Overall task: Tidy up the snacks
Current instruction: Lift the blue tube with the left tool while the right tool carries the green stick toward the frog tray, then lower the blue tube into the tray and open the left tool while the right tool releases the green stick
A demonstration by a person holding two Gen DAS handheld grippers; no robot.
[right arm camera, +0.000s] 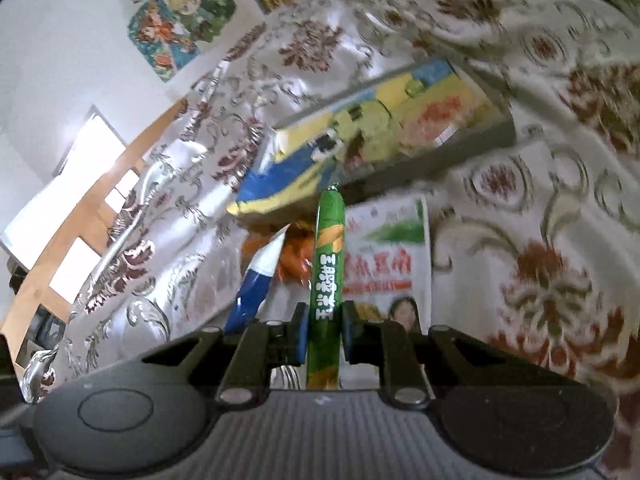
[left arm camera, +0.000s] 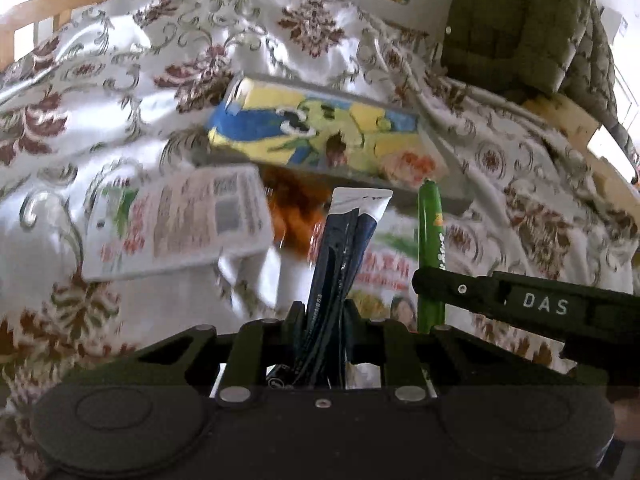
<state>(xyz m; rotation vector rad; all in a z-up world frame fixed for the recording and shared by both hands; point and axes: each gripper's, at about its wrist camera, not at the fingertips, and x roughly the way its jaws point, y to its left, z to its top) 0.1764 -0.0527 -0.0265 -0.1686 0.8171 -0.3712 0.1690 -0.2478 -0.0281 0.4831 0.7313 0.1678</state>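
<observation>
My left gripper (left arm camera: 323,322) is shut on a dark blue and white stick sachet (left arm camera: 347,240), which stands up between the pads above the table. The same sachet (right arm camera: 256,284) shows at the left in the right wrist view. My right gripper (right arm camera: 325,330) is shut on a green corn sausage stick (right arm camera: 327,276), which points away from the camera. In the left wrist view that green stick (left arm camera: 431,240) rises beside the right gripper's black finger (left arm camera: 460,288). Below both lie a yellow and blue snack bag in a grey tray (left arm camera: 320,132) and a white printed packet (left arm camera: 176,220).
A flowered satin cloth (left arm camera: 120,80) covers the table. An orange snack (left arm camera: 292,208) and a white packet with red print (right arm camera: 384,272) lie under the held sticks. A green quilted jacket (left arm camera: 520,24) hangs at the back right. Cartoon stickers (right arm camera: 180,16) mark the wall.
</observation>
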